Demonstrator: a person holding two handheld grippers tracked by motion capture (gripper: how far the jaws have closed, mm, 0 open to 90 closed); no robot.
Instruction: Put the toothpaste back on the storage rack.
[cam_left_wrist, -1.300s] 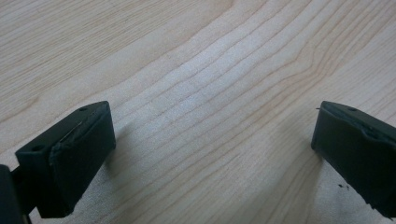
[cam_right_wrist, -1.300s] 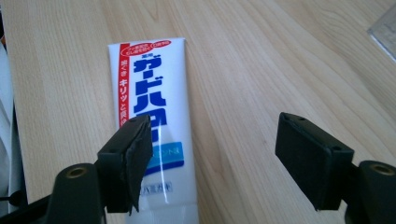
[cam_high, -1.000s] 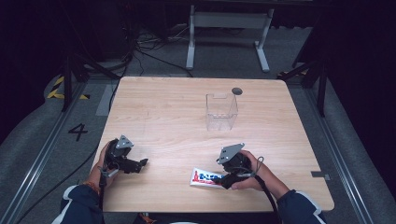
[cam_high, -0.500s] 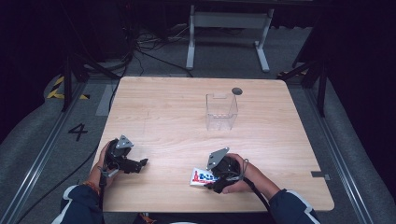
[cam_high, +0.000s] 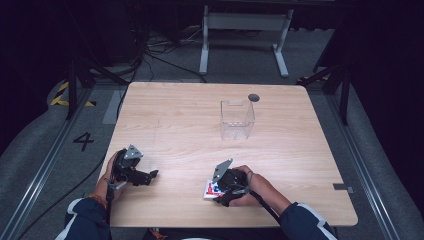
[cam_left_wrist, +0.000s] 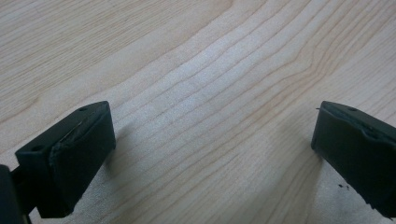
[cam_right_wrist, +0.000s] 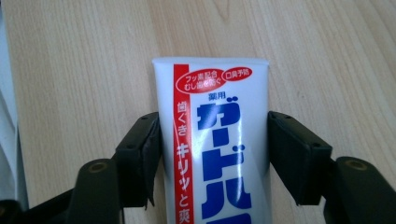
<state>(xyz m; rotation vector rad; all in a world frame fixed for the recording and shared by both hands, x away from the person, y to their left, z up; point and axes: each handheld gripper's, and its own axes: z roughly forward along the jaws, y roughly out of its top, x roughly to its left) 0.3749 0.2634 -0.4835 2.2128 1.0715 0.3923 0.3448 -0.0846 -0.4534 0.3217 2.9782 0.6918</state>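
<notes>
A white toothpaste tube (cam_right_wrist: 219, 140) with blue and red lettering lies flat on the wooden table (cam_high: 190, 115) near the front edge, its flat end pointing away. My right gripper (cam_right_wrist: 214, 135) straddles it. Its jaws have just been closing, and both pads now touch the tube's sides. In the high view the right gripper (cam_high: 216, 192) covers most of the tube (cam_high: 209, 189). My left gripper (cam_high: 152, 175) rests at the front left, open, and its jaws (cam_left_wrist: 212, 140) have only bare wood between them.
A clear plastic box (cam_high: 237, 120) stands upright right of the table's centre, towards the back. A small dark round spot (cam_high: 253, 97) sits behind it. Table legs and cables lie on the floor beyond the far edge.
My right gripper has slid left over the tube and dropped a little, and its jaws have narrowed onto the tube's sides. The left gripper has stayed put.
</notes>
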